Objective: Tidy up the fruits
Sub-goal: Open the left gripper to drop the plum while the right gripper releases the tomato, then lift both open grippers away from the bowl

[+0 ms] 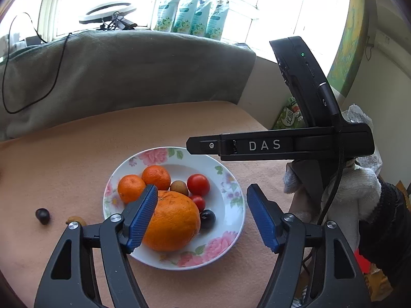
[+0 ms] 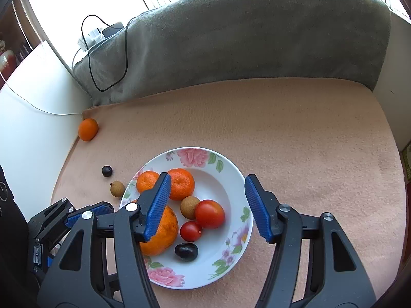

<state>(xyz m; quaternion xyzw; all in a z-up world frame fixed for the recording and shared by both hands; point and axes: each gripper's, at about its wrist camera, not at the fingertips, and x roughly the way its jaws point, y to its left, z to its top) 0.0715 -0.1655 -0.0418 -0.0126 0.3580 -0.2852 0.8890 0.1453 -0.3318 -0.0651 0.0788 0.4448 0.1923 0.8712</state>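
A flowered white plate [image 1: 227,222] [image 2: 228,172] on the peach cloth holds a large orange [image 1: 172,223] [image 2: 164,233], two mandarins [image 1: 131,188] [image 2: 182,183], a longan [image 2: 188,206], two tomatoes [image 1: 198,184] [image 2: 209,214] and a dark plum [image 2: 186,251]. Off the plate to its left lie a dark plum [image 2: 107,171], a longan [image 2: 117,188] and, far back by the wall, a mandarin [image 2: 88,129]. My left gripper [image 1: 202,190] hovers open over the plate, its left pad beside the large orange. My right gripper [image 2: 208,179] is open over the tomatoes. Nothing is held.
A grey blanket-covered backrest [image 2: 257,38] with a black cable [image 2: 110,59] bounds the far side. A white wall [image 2: 30,118] borders the cloth at left. The right gripper's black housing [image 1: 264,145] and a gloved hand [image 1: 359,192] fill the right of the left wrist view.
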